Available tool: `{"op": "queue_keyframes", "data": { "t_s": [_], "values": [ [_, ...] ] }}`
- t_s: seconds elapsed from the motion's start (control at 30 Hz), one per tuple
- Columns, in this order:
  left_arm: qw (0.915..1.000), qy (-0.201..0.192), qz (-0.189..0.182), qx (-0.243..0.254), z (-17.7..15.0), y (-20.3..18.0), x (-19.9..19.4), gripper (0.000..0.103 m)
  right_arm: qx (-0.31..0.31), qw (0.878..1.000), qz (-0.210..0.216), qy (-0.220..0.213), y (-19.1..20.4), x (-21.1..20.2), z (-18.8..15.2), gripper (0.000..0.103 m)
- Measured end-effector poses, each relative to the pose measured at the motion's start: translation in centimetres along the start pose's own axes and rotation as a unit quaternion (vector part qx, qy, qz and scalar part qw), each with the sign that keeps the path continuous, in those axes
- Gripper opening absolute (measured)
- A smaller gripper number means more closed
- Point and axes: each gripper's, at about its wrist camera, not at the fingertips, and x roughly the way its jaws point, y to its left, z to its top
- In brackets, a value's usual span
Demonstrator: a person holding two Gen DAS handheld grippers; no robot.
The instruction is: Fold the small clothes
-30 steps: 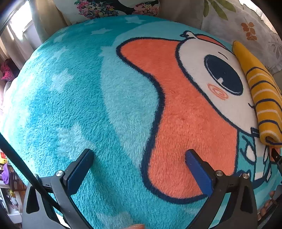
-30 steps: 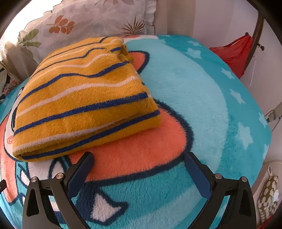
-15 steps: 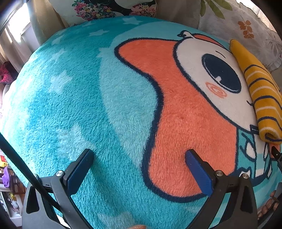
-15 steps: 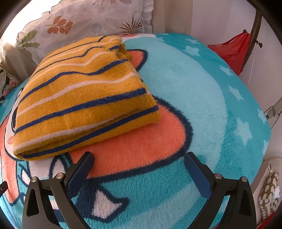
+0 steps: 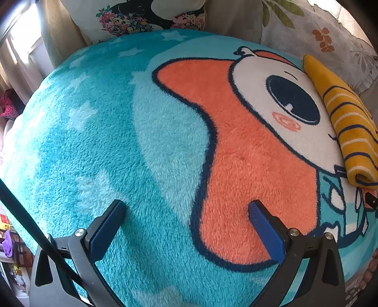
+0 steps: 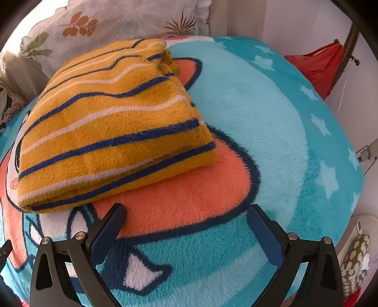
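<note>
Sunlit pillows [image 6: 113,26] behind a turquoise blanket [image 5: 99,146].

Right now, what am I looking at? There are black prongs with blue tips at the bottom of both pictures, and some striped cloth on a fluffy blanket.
There is no robot here. A person holds a two-finger gripper in each hand, each with a camera looking forward along its fingers. One picture comes from the left gripper, the other from the right gripper. The prongs are their fingers, spread open and holding nothing. Underneath lies a turquoise fleece blanket printed with an orange cartoon character. On it rests a folded yellow garment with navy and white stripes, just ahead of the right gripper and off to the left gripper's right. Leaf-print pillows sit behind it.
</note>
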Motion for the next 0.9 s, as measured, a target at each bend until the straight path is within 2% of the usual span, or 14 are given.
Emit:
{"op": "queue_keyframes", "data": {
  "t_s": [0.07, 0.13, 0.17, 0.27, 0.33, 0.47, 0.57, 0.63, 0.67, 0.7, 0.73, 0.8, 0.83, 0.9],
  "values": [
    [0.9999, 0.013, -0.002, 0.008, 0.1, -0.1, -0.2, 0.103, -0.007, 1.0, 0.002, 0.006, 0.0, -0.1, 0.1, 0.103],
    [0.9999, 0.005, -0.008, 0.008, 0.2, -0.1, -1.3, 0.088, -0.017, 1.0, 0.004, 0.005, -0.1, -0.8, 0.1, 0.096],
    [0.9999, -0.008, -0.006, 0.008, 0.3, -0.2, -2.1, 0.087, -0.023, 1.0, 0.007, 0.004, -0.1, -1.1, 0.1, 0.094],
    [0.9979, -0.063, 0.003, 0.015, 0.7, -1.1, -5.4, 0.087, -0.049, 0.999, 0.016, -0.016, -0.3, -2.9, 0.3, 0.094],
    [0.9968, -0.08, -0.004, 0.01, 1.1, -1.8, -7.1, 0.087, -0.069, 0.997, 0.014, -0.031, -0.4, -4.0, 0.7, 0.094],
    [0.9962, -0.085, -0.018, -0.006, 1.6, -3.3, -9.1, 0.087, -0.101, 0.992, 0.019, -0.078, -0.8, -6.7, 2.0, 0.094],
    [0.9968, -0.072, -0.03, -0.017, 1.6, -4.4, -9.5, 0.087, -0.134, 0.985, 0.022, -0.105, -0.8, -7.7, 3.2, 0.091],
    [0.9971, -0.064, -0.035, -0.023, 1.9, -5.1, -9.3, 0.087, -0.152, 0.982, 0.036, -0.109, -0.5, -7.8, 4.1, 0.074],
    [0.9972, -0.061, -0.035, -0.025, 1.8, -5.4, -9.3, 0.087, -0.158, 0.981, 0.051, -0.101, -0.3, -7.4, 4.9, 0.068],
    [0.9972, -0.061, -0.035, -0.024, 1.9, -5.9, -9.4, 0.087, -0.162, 0.98, 0.072, -0.088, 0.0, -6.9, 5.7, 0.055],
    [0.9973, -0.061, -0.033, -0.021, 2.0, -6.3, -9.4, 0.087, -0.164, 0.979, 0.086, -0.079, 0.5, -6.3, 6.3, 0.048],
    [0.9975, -0.062, -0.031, -0.014, 2.6, -7.1, -9.7, 0.087, -0.17, 0.978, 0.093, -0.072, 1.3, -5.1, 7.1, 0.048],
    [0.9975, -0.063, -0.03, -0.012, 2.9, -7.4, -10.0, 0.087, -0.178, 0.977, 0.099, -0.066, 2.2, -4.2, 7.6, 0.043],
    [0.9971, -0.07, -0.03, -0.01, 3.5, -7.9, -10.8, 0.087, -0.191, 0.974, 0.109, -0.052, 3.4, -2.8, 7.9, 0.041]
  ]
}}
